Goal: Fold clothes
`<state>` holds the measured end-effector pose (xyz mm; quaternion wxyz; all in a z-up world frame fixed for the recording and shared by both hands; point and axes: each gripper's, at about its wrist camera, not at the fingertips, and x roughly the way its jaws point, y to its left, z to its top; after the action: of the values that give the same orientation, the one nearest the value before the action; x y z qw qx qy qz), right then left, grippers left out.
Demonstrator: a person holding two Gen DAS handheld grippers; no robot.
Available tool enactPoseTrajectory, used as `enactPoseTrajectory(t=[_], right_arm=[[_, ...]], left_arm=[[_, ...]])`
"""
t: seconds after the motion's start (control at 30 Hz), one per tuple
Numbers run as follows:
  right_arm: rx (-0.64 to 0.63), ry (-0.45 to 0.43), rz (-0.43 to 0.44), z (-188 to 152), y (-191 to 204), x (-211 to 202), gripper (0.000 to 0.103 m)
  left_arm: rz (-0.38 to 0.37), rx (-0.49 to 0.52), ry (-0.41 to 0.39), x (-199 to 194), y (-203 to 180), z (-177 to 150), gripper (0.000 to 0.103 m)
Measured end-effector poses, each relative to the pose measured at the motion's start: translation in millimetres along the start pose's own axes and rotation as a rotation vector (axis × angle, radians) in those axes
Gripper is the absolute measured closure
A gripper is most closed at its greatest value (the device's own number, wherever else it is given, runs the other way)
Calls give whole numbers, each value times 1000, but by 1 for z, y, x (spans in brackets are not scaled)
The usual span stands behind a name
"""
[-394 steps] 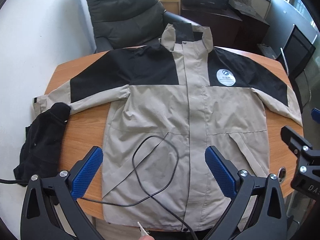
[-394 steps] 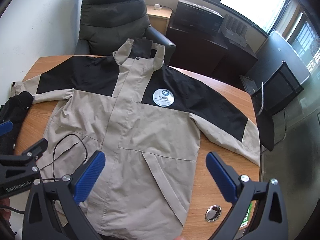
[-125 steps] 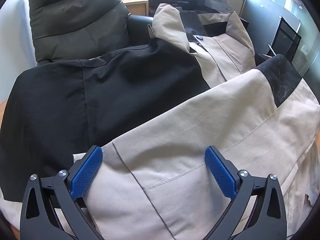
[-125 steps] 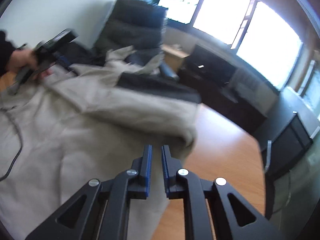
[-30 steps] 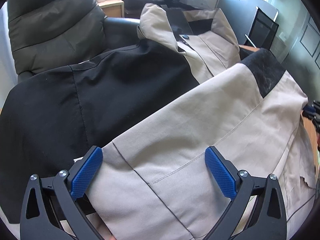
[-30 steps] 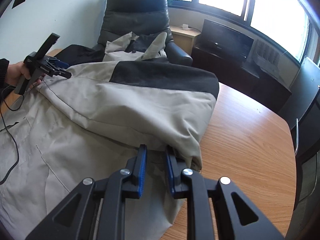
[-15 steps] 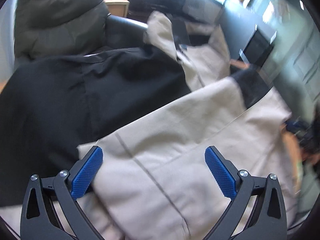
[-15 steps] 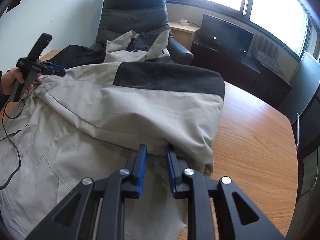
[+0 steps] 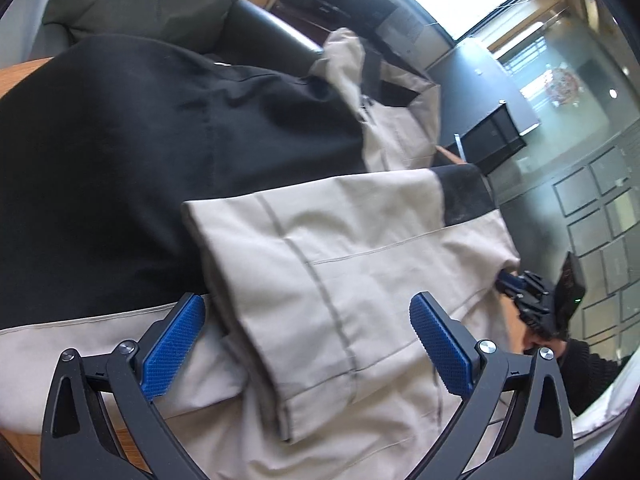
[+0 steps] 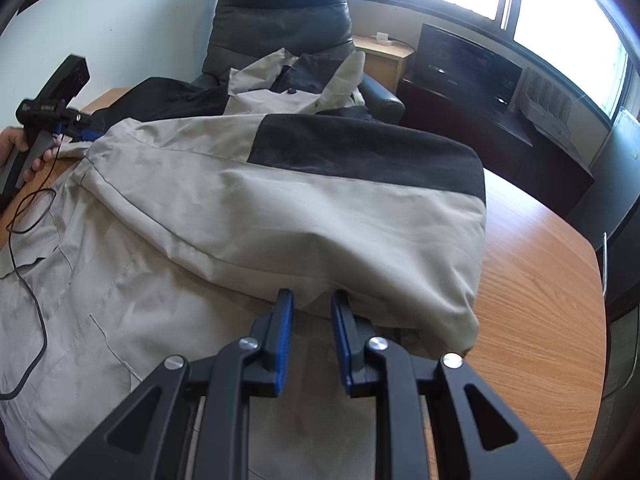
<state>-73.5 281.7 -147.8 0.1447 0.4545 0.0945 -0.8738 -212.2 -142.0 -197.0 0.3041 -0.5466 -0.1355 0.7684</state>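
Observation:
A beige and black jacket lies on a round wooden table. Its right sleeve is folded across the body toward the left. My right gripper sits at the folded sleeve's near edge, its jaws partly apart with a fold of beige cloth at the tips. My left gripper is wide open and empty, hovering over the sleeve cuff; it also shows in the right wrist view at the far left by the cuff.
A dark leather armchair stands behind the table. A black cable lies on the jacket's left side. Dark cabinets stand under the windows. Bare tabletop shows to the right of the jacket.
My right gripper's jaws have opened from almost shut. My left gripper has swung left and drawn back, so the sleeve cuff now lies in plain sight between its open fingers.

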Motion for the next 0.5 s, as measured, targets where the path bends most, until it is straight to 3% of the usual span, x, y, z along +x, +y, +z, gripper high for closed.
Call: enactPoseTrajectory(t=[0.23,0.37,0.43,0.5], right_arm=[[39,11,-21,-4,-8,2,83],[43,11,-42,-5,-8,3,83],[43,15,-52,-6,-8,3,83],[43,19,-61,-7,-8,4,83]], left_arm=[[-135,8,-13,-9,-14,6,0],[-176,-37,-14,-14,-9,11,1],[-204,-73,-33,-18,-5,14,5],[-227,-107,-52,-24,0,16,21]])
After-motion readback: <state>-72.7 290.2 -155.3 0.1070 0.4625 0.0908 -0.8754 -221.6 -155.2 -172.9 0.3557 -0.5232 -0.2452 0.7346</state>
